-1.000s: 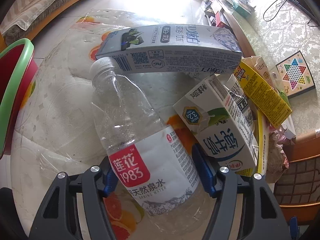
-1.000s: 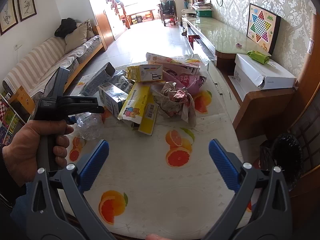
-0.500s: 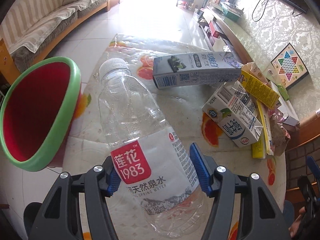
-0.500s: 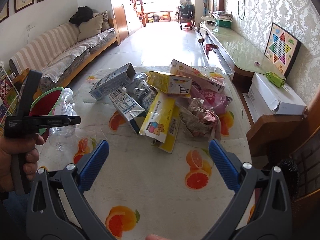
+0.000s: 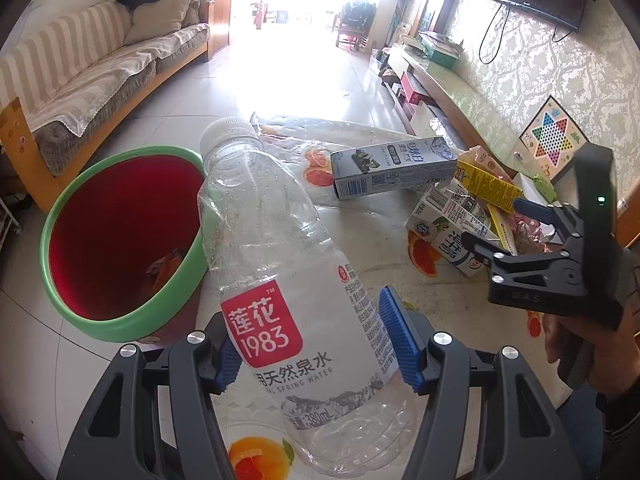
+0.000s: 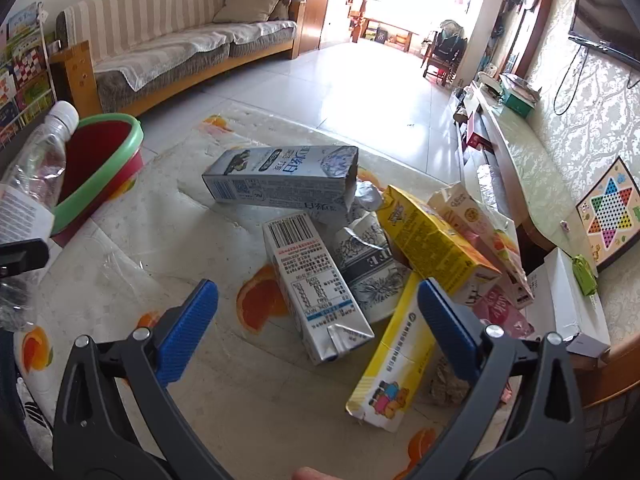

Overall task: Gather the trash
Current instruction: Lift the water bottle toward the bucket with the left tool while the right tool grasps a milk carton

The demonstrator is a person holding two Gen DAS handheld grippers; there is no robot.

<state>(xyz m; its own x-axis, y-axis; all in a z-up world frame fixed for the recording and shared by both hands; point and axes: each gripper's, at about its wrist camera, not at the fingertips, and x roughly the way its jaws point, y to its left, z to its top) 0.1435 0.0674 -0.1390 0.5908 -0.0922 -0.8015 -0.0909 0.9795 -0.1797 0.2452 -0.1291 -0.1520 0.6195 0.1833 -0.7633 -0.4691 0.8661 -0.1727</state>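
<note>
My left gripper [image 5: 312,344] is shut on a clear empty water bottle [image 5: 276,248] with a red and white label, its blue pads pressing the label's sides. The bottle is tilted, and its white cap overlaps the near rim of a red bin with a green rim [image 5: 120,324]. The same bottle [image 6: 36,164] shows at the left edge of the right wrist view, beside the bin [image 6: 116,168]. My right gripper [image 6: 316,312] stands open above a white milk carton [image 6: 316,284] in the trash pile, holding nothing.
The fruit-print table cover [image 6: 248,400] bears a long grey-blue carton [image 6: 280,180], yellow cartons [image 6: 432,248], a yellow box [image 6: 396,364] and crumpled wrappers. A wrapper lies inside the bin. A sofa [image 6: 168,52] stands behind, a low cabinet [image 6: 520,168] on the right.
My left gripper has lifted the bottle off the table and carried it left to the bin. My right gripper has moved in close over the carton pile, still open.
</note>
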